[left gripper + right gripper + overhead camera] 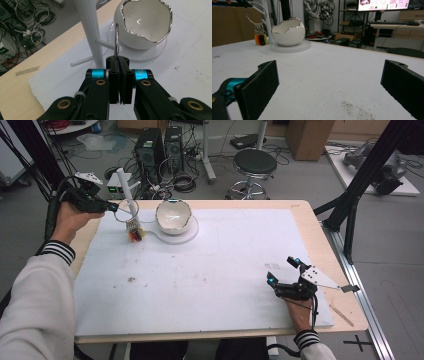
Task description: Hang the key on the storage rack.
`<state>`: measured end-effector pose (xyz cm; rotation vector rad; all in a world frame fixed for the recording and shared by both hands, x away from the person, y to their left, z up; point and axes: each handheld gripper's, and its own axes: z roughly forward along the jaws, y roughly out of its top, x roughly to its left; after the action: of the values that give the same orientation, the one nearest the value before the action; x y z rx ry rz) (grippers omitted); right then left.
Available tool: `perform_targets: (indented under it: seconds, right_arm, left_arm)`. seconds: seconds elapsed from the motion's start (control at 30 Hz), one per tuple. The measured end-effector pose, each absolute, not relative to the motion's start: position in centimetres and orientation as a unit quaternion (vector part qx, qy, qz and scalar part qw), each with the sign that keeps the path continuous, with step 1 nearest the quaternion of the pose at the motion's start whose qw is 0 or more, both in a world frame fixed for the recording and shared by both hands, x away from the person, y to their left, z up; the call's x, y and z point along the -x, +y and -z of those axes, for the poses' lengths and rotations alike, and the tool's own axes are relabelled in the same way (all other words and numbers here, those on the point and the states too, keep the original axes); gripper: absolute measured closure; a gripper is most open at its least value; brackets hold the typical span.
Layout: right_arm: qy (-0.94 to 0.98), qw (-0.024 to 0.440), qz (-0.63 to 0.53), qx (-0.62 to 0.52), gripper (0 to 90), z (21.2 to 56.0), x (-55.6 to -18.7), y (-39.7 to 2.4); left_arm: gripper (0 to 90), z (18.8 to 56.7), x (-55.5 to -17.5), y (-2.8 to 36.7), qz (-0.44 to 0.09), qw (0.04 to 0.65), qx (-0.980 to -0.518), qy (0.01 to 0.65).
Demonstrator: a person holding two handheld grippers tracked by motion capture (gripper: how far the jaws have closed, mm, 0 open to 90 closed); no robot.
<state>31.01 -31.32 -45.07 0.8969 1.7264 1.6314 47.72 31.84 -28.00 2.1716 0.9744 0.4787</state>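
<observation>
We saw the left tool (120, 75) clamped on a key ring (116, 40) at ten o'clock. The right tool (284, 272), at four o'clock on the tabletop (210, 270), stood apart.

A robotics lab, by the look of it.
Around my wooden table (320, 237) I saw computer towers (159, 150) amid tangled floor cables (182, 181), a black stool (254, 164), cardboard boxes (310, 137), black tripod legs (362, 175), and a lit monitor (384, 4) over a desk.

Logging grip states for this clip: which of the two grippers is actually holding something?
The left gripper, at the table's far-left corner: its jaws are shut on the metal key ring with coloured tags. The right gripper rests open, near the right edge.
</observation>
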Motion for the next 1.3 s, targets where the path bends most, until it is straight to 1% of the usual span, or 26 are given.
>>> perform_targets:
  seconds: [0.5,1.0,1.03,1.1,1.17,1.23,1.27,1.3]
  right_arm:
    - [0.649,0.295,-0.614,-0.340,1.1,45.1,-31.0,-31.3]
    - [0.649,0.296,-0.614,-0.338,1.2,45.1,-31.0,-31.3]
    - [0.649,0.297,-0.614,-0.338,1.1,45.1,-31.0,-31.3]
    - [0.649,0.296,-0.614,-0.337,1.1,45.1,-31.0,-31.3]
    - [0.649,0.296,-0.614,-0.337,1.2,45.1,-31.0,-31.3]
    - [0.649,0.294,-0.614,-0.339,1.1,45.1,-31.0,-31.3]
    - [0.649,0.292,-0.615,-0.339,1.1,45.1,-31.0,-31.4]
    - [0.648,0.290,-0.615,-0.342,1.1,45.1,-31.0,-31.4]
  left_arm:
    - [87.4,29.3,-48.7,31.6,-0.188,0.320,-0.841,0.393]
    - [85.9,29.6,-48.4,31.1,-0.220,0.301,-0.834,0.407]
    - [84.7,29.5,-48.2,31.1,-0.227,0.303,-0.832,0.405]
    - [74.4,29.2,-47.5,31.2,-0.248,0.315,-0.824,0.399]
    - [68.5,28.9,-46.7,31.5,-0.268,0.332,-0.816,0.391]
    - [57.1,28.6,-45.9,32.0,-0.274,0.352,-0.807,0.387]
    - [54.0,28.5,-45.4,32.3,-0.275,0.364,-0.803,0.384]
    - [48.3,28.4,-45.0,32.5,-0.281,0.369,-0.797,0.386]
